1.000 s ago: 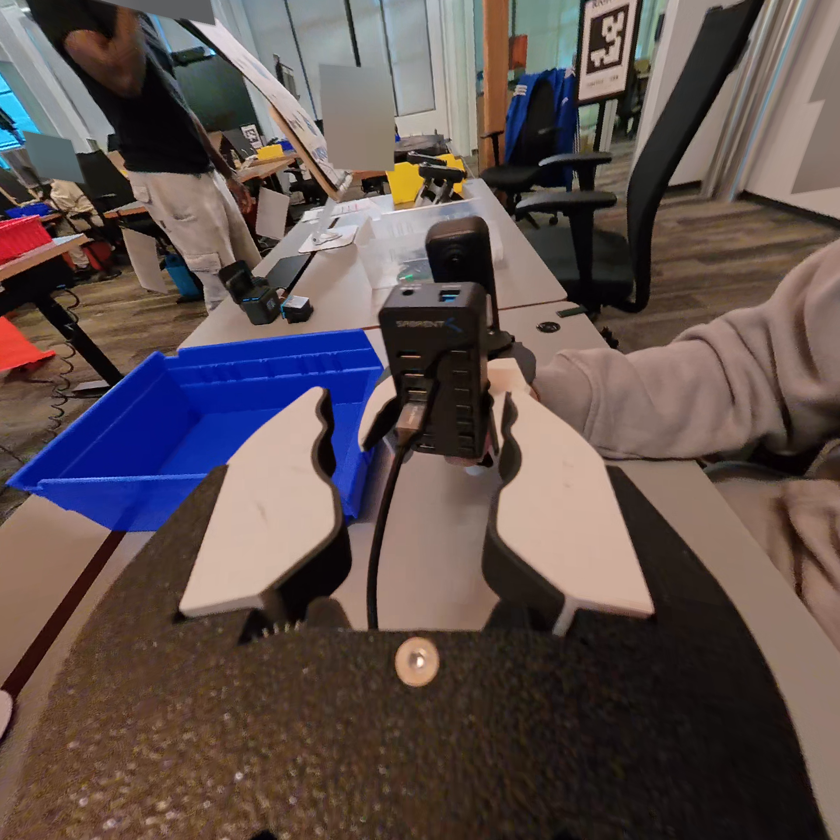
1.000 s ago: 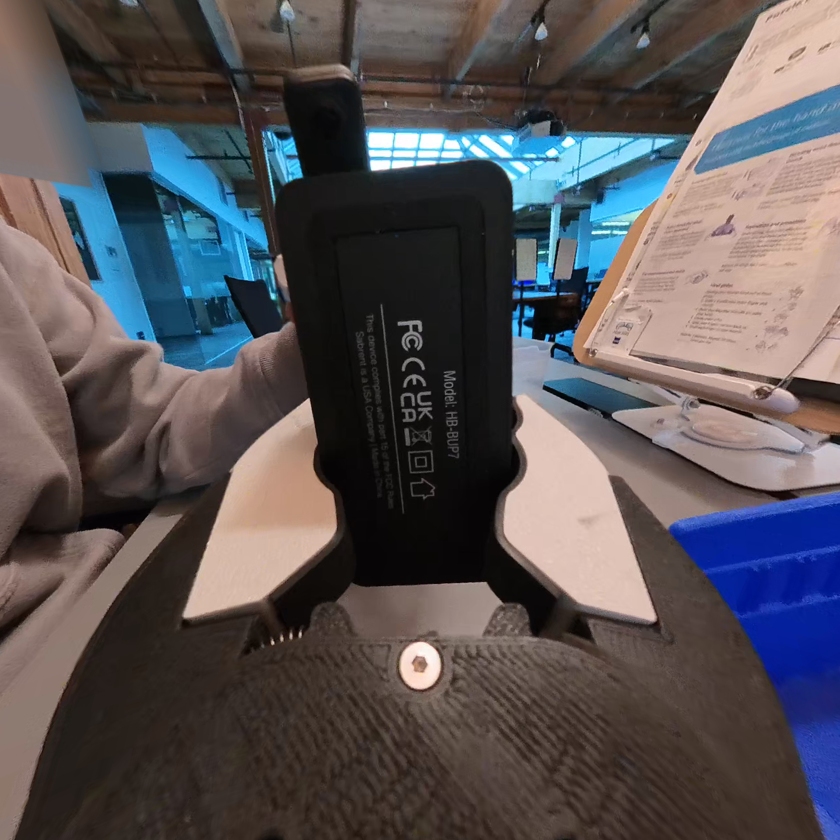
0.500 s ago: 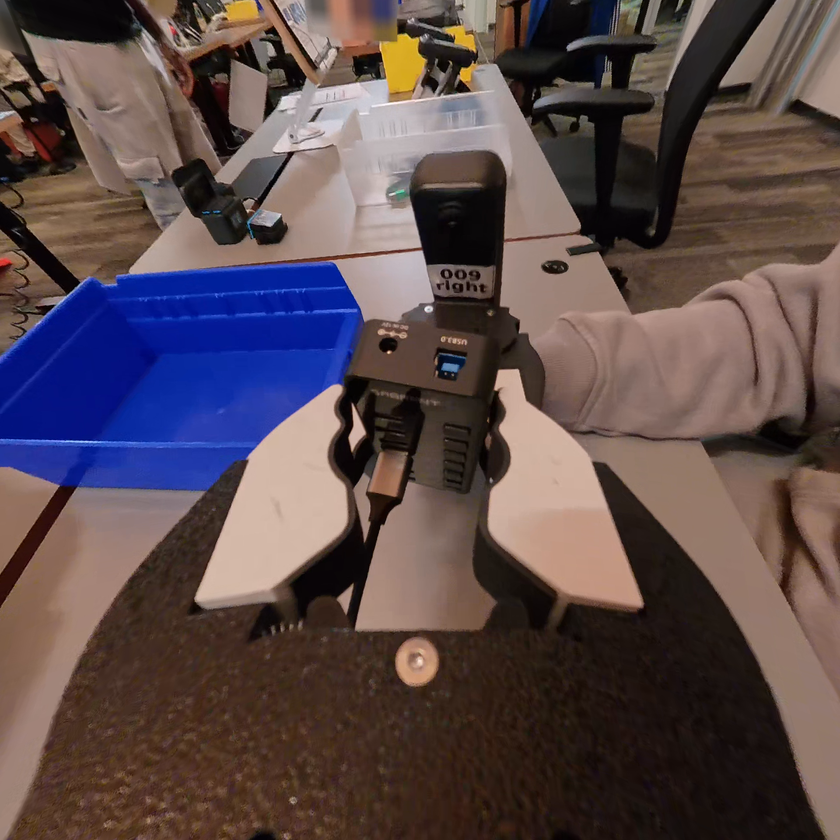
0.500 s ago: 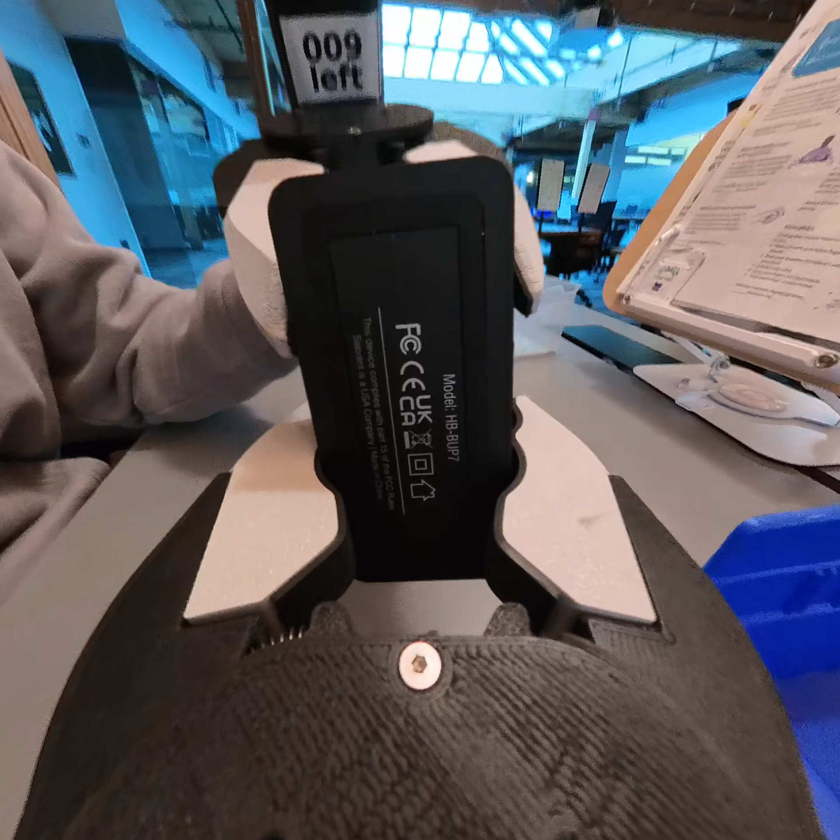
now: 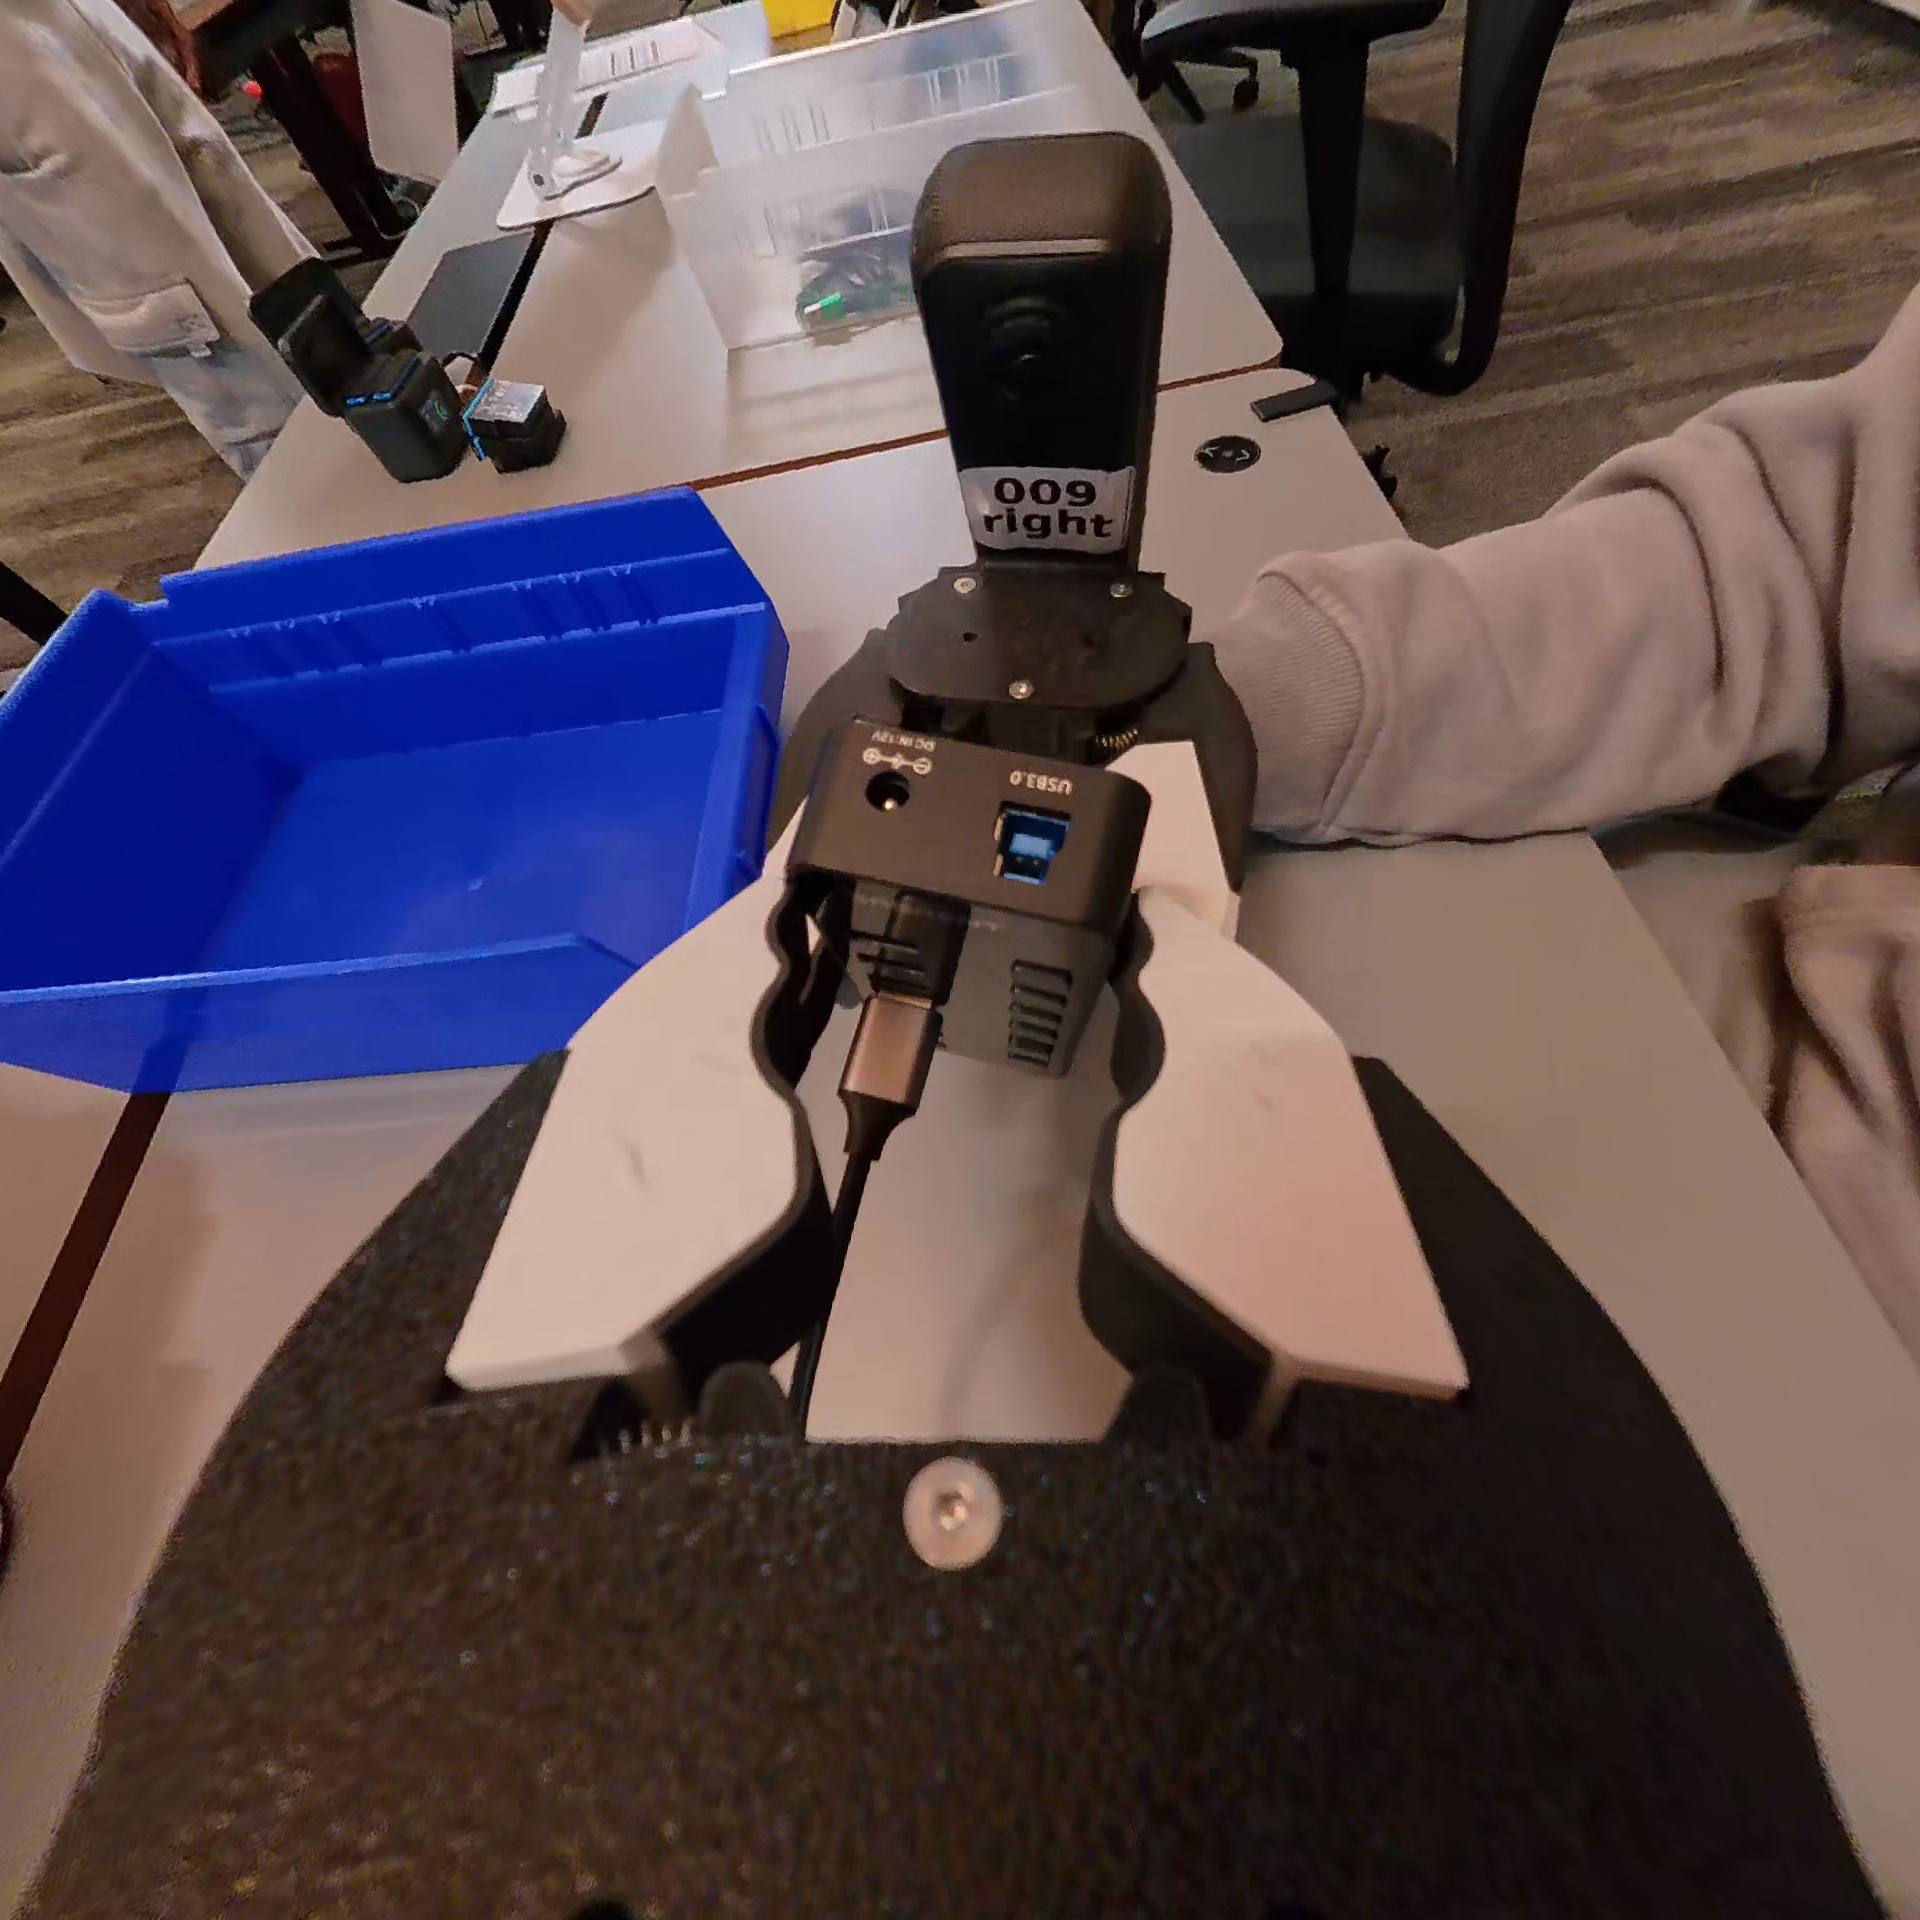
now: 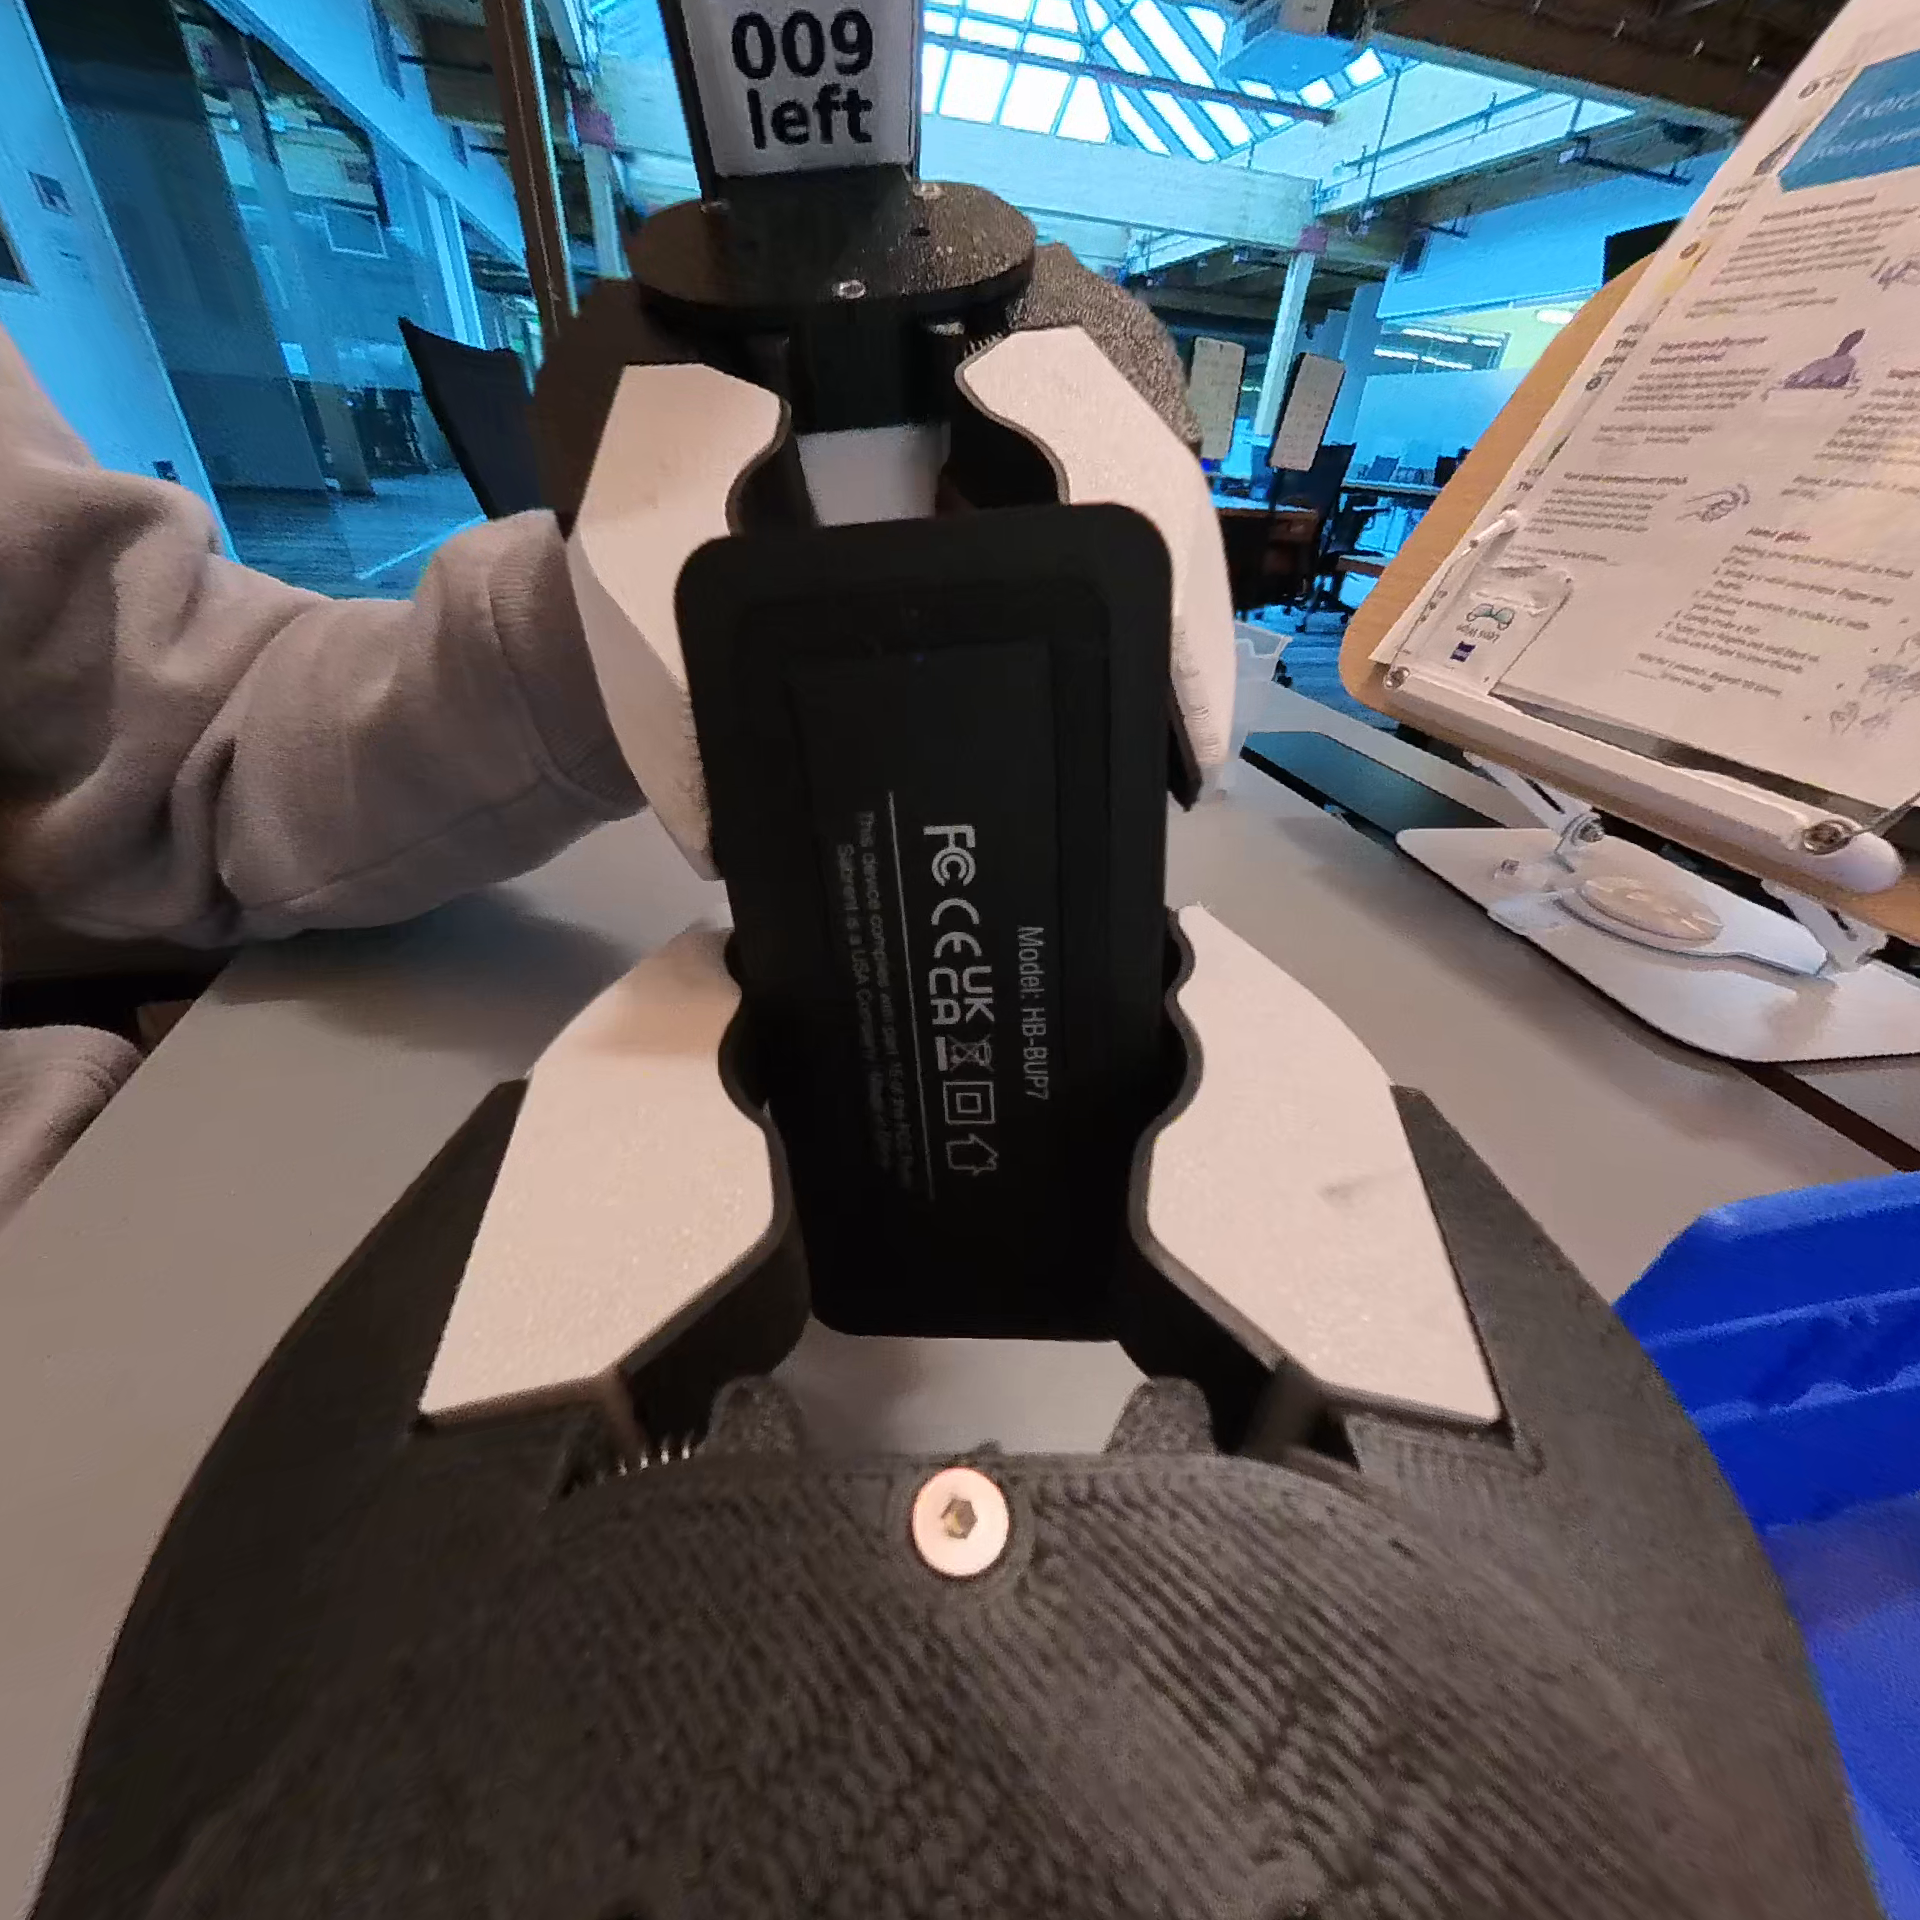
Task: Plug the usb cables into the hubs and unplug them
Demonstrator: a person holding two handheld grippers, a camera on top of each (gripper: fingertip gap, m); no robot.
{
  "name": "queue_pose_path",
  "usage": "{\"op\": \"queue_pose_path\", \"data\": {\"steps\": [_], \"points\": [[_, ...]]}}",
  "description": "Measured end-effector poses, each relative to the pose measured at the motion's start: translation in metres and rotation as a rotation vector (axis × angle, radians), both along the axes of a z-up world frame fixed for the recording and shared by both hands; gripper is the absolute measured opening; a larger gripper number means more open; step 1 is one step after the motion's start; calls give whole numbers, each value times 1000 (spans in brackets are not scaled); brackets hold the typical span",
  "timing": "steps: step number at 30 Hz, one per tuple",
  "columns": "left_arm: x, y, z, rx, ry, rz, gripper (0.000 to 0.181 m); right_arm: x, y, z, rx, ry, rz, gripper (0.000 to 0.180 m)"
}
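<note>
A black USB hub point(image 5: 977, 821) stands upright above the grey table point(image 5: 1403, 1039), its top end with a blue port toward the left wrist view. My right gripper point(image 6: 956, 935) is shut on the hub's point(image 6: 935, 1195) lower sides and shows behind it in the left wrist view point(image 5: 1018, 727). My left gripper point(image 5: 961, 904) has its fingers pressed on the hub's upper sides; it also shows in the right wrist view point(image 6: 945, 800). A black cable point(image 5: 847, 1195) with a grey metal plug point(image 5: 888, 1049) sits in a front port and runs down between the left fingers.
A blue bin point(image 5: 364, 831) lies left of the hub and shows at the right in the right wrist view point(image 6: 1818, 1351). A document stand point(image 6: 1714, 520), clear boxes point(image 5: 883, 208), black cases point(image 5: 395, 405), an office chair point(image 5: 1455, 156) and a person's grey sleeve point(image 5: 1558, 675) surround the spot.
My left gripper moved forward and higher over the hub, and its fingers narrowed onto the hub's sides. The right gripper kept its hold; the plug stayed in its port.
</note>
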State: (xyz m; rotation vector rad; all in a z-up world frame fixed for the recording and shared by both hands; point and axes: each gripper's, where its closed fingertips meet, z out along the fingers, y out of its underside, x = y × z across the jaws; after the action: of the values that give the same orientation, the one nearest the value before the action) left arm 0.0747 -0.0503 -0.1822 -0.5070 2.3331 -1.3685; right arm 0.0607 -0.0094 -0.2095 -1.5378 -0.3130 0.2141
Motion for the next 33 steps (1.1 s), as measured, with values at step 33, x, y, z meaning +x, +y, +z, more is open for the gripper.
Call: {"op": "queue_pose_path", "data": {"steps": [33], "points": [[-8, 161, 41, -181, -128, 764, 97, 63, -16, 11, 35, 159, -238, 71]]}}
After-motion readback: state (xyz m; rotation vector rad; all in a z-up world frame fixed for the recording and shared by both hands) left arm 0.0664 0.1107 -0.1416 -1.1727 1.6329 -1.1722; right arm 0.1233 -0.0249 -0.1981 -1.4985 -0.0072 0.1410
